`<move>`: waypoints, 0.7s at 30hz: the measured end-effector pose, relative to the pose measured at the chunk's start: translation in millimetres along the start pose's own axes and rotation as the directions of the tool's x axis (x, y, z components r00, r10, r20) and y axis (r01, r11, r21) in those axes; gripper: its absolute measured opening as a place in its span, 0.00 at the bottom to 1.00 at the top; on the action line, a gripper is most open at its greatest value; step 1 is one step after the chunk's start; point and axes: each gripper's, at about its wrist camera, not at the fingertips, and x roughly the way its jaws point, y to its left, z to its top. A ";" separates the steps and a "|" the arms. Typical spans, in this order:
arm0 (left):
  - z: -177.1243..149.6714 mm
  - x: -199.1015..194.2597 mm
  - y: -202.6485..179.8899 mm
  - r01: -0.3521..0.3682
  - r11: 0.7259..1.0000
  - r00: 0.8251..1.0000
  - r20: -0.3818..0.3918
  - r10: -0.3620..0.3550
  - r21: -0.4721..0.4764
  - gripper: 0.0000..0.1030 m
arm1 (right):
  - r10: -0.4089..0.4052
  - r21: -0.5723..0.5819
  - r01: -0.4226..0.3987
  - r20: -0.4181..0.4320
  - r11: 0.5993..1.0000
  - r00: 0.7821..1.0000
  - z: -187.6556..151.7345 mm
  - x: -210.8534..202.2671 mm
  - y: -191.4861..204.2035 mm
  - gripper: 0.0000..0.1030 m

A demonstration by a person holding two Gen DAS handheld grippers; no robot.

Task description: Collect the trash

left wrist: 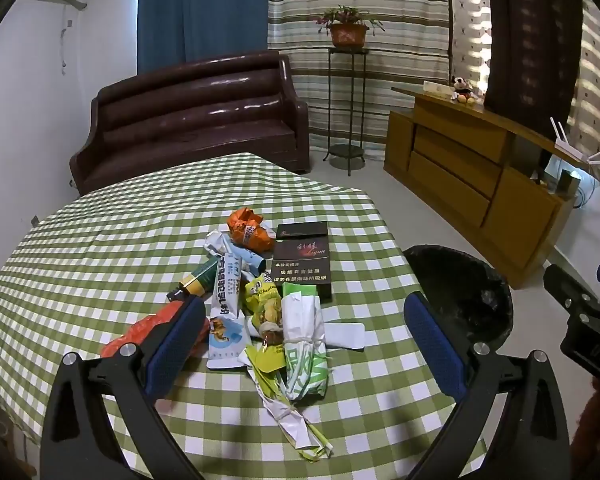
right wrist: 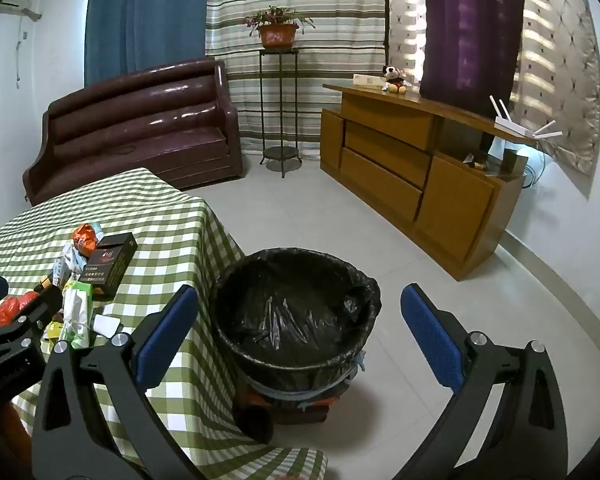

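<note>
Both the left gripper (left wrist: pixel 304 344) and the right gripper (right wrist: pixel 300 344) are wide open and hold nothing. The trash pile (left wrist: pixel 260 304) sits on the table (left wrist: pixel 100 248). The bin (right wrist: pixel 296 312) beside it looks empty, so nothing is collected yet.

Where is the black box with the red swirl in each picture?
Left wrist view: the black box lies at the far right end of the trash pile, just above middle.
Right wrist view: the black box lies at the left, on the checked tablecloth.
Shared landmark: the orange crumpled wrapper next to it.
</note>
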 end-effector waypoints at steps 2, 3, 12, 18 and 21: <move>0.1 0.6 -0.7 -0.011 1.000 1.000 0.003 0.011 0.011 0.94 | 0.000 0.000 0.000 0.000 1.000 1.000 0.0 0.1 0.1 0.96; 1.9 -0.8 -1.4 -0.014 1.000 1.000 0.003 0.013 0.018 0.94 | 0.000 0.001 0.000 0.000 1.000 1.000 0.0 0.1 0.1 0.96; 2.9 -2.9 -1.9 -0.016 1.000 1.000 0.000 0.016 0.012 0.94 | 0.002 0.000 -0.002 0.001 1.000 1.000 -0.5 0.6 1.5 0.96; -0.1 -1.9 -0.2 -0.016 1.000 1.000 0.000 0.016 -0.001 0.94 | 0.001 0.001 -0.001 -0.001 1.000 1.000 0.1 0.2 2.0 0.96; -0.1 -1.8 0.5 -0.015 1.000 1.000 0.001 0.015 0.000 0.94 | 0.000 0.001 0.000 -0.001 1.000 1.000 -0.1 0.6 2.3 0.96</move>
